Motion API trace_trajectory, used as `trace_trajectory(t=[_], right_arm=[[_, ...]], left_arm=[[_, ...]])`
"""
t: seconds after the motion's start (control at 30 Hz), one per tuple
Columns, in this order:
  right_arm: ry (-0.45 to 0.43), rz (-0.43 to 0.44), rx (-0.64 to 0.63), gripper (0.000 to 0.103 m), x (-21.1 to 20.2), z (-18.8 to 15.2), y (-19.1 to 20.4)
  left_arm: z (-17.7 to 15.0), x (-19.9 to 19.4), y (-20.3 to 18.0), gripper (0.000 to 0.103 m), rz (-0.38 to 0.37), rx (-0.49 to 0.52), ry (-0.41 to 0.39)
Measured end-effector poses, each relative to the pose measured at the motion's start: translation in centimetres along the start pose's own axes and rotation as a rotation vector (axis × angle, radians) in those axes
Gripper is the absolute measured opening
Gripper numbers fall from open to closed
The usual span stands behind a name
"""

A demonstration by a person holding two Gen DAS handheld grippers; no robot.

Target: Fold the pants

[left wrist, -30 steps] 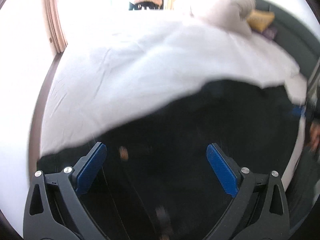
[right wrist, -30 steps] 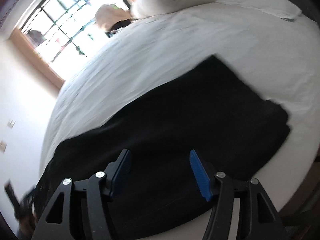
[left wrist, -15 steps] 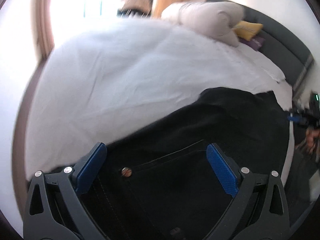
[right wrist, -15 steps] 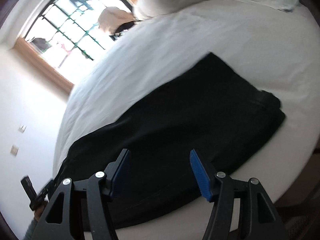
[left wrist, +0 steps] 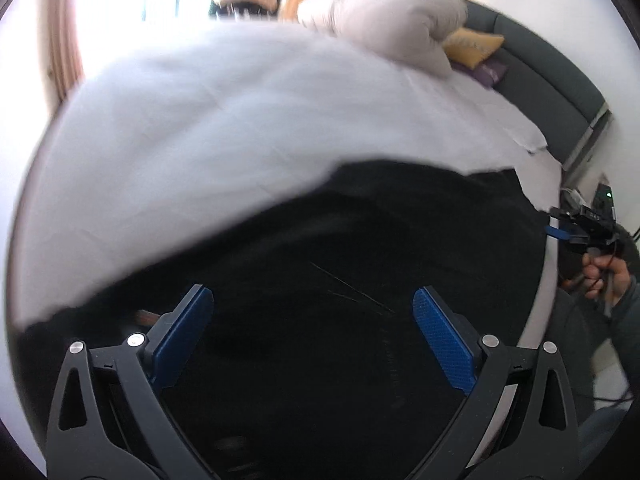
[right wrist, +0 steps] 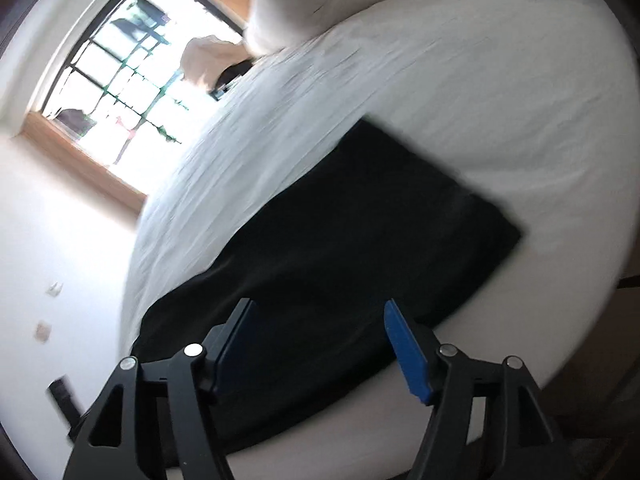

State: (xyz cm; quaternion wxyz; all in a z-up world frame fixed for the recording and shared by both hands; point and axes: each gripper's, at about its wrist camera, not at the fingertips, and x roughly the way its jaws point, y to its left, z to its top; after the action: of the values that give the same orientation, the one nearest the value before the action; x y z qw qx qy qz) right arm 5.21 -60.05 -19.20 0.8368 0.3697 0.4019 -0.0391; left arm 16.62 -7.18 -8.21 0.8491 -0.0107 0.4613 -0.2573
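I hover both grippers, left [left wrist: 312, 320] and right [right wrist: 318, 344], spread and empty, over the black pants [right wrist: 340, 248] lying lower centre on the bed [right wrist: 480, 100]. Risk: pinching one layer only, so the fold skews.

1. The left tool [left wrist: 313, 312] has black, triangular-cutout finger frames, silver screw heads and blue textured pads.
2. The right tool [right wrist: 318, 330] has the same black frames, silver screws and blue pads.
3. A hand [left wrist: 604, 276] shows a grey sleeve.
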Motion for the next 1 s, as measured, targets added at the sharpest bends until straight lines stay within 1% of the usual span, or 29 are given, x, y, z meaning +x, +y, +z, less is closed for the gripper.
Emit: trace_trajectory(t=[0.03, 0.07, 0.1, 0.13, 0.17, 0.2, 0.27, 0.3, 0.33, 0.37, 0.4, 0.43, 0.5, 0.57, 0.6, 0.67, 0.7, 0.73, 0.77, 0.8, 0.83, 0.87, 0.9, 0.93, 0.97, 1.0], right_arm=[[0.025, 0.002, -0.010, 0.069, 1.0, -0.1, 0.4], [0.043, -0.005, -0.015, 0.069, 1.8, -0.1, 0.6], [0.055, -0.020, -0.020, 0.069, 2.0, -0.4, 0.5], [0.058, -0.044, -0.022, 0.069, 2.0, -0.5, 0.2], [0.051, -0.060, -0.016, 0.069, 2.1, -0.3, -0.1], [0.036, -0.065, -0.003, 0.069, 1.9, 0.0, -0.5], [0.006, -0.120, 0.018, 0.069, 0.9, 0.8, -1.5], [-0.007, -0.160, 0.023, 0.069, 0.3, 1.1, -1.9], [-0.015, -0.199, 0.032, 0.069, -0.4, 1.4, -2.3], [-0.020, -0.207, 0.039, 0.069, -1.3, 1.4, -2.6], [-0.035, -0.180, 0.039, 0.069, -2.1, 1.6, -2.6], [-0.048, -0.143, 0.034, 0.069, -2.5, 1.8, -2.4], [-0.045, -0.082, 0.009, 0.070, -2.1, 2.1, -1.2], [-0.015, 0.003, -0.023, 0.071, -0.6, 1.9, 0.3], [0.001, 0.024, -0.034, 0.071, 0.1, 1.8, 0.8], [0.026, 0.038, -0.046, 0.071, 1.9, 1.7, 1.4], [0.030, 0.020, -0.027, 0.071, 2.8, 2.1, 1.0], [0.030, -0.007, 0.005, 0.071, 2.9, 1.9, -0.1], [0.018, -0.006, 0.044, 0.067, 2.7, 2.1, -1.5], [-0.006, 0.023, 0.089, 0.063, 1.8, 2.0, -3.2], [-0.026, 0.022, 0.124, 0.062, 0.8, 2.1, -4.7], [-0.053, -0.009, 0.146, 0.062, -0.2, 2.5, -5.8], [-0.089, -0.068, 0.156, 0.062, -1.5, 2.9, -6.8], [-0.112, -0.089, 0.167, 0.063, -2.5, 3.1, -7.7], [-0.132, -0.143, 0.196, 0.069, -3.9, 3.3, -8.6], [-0.145, -0.181, 0.212, 0.072, -4.8, 3.3, -9.1]], left_arm=[[-0.2, 1.6, -0.4, 0.102, -0.012, -0.008, 0.064], [-0.4, 3.2, -0.9, 0.102, 0.015, 0.004, 0.124], [-0.7, 3.9, -1.7, 0.102, 0.071, 0.059, 0.144], [-0.9, 4.2, -2.8, 0.102, 0.126, 0.135, 0.165], [-1.1, 4.3, -3.4, 0.102, 0.156, 0.182, 0.189], [-1.3, 4.1, -3.5, 0.102, 0.167, 0.200, 0.206], [-1.5, 2.6, -2.0, 0.102, 0.160, 0.148, 0.223], [-1.9, 1.3, -0.8, 0.102, 0.179, 0.112, 0.224], [-2.2, 0.5, 0.1, 0.102, 0.214, 0.090, 0.229], [-2.0, -0.2, 1.1, 0.102, 0.265, 0.063, 0.227], [-2.0, -1.4, 1.7, 0.102, 0.302, 0.042, 0.220], [-1.6, -2.4, 2.2, 0.102, 0.323, 0.023, 0.206], [-0.2, -3.5, 2.4, 0.102, 0.314, -0.012, 0.161], [1.8, -3.1, 1.8, 0.102, 0.260, -0.048, 0.124], [2.7, -1.9, 1.1, 0.102, 0.226, -0.051, 0.125], [3.4, 1.2, 0.1, 0.102, 0.213, -0.016, 0.168], [3.3, 3.6, 0.0, 0.102, 0.228, -0.006, 0.221], [3.0, 5.0, 0.0, 0.103, 0.257, -0.001, 0.258], [2.7, 5.6, -0.1, 0.103, 0.283, 0.027, 0.263], [2.6, 5.6, -0.3, 0.103, 0.296, 0.050, 0.249], [2.5, 5.4, -0.1, 0.103, 0.290, 0.045, 0.248], [2.2, 4.8, 0.4, 0.103, 0.283, 0.041, 0.250], [2.1, 4.3, 0.8, 0.103, 0.288, 0.042, 0.255], [1.7, 4.1, 1.4, 0.103, 0.299, 0.040, 0.258], [1.8, 4.0, 1.8, 0.103, 0.308, 0.038, 0.257], [1.5, 3.3, 2.3, 0.103, 0.344, 0.039, 0.257]])
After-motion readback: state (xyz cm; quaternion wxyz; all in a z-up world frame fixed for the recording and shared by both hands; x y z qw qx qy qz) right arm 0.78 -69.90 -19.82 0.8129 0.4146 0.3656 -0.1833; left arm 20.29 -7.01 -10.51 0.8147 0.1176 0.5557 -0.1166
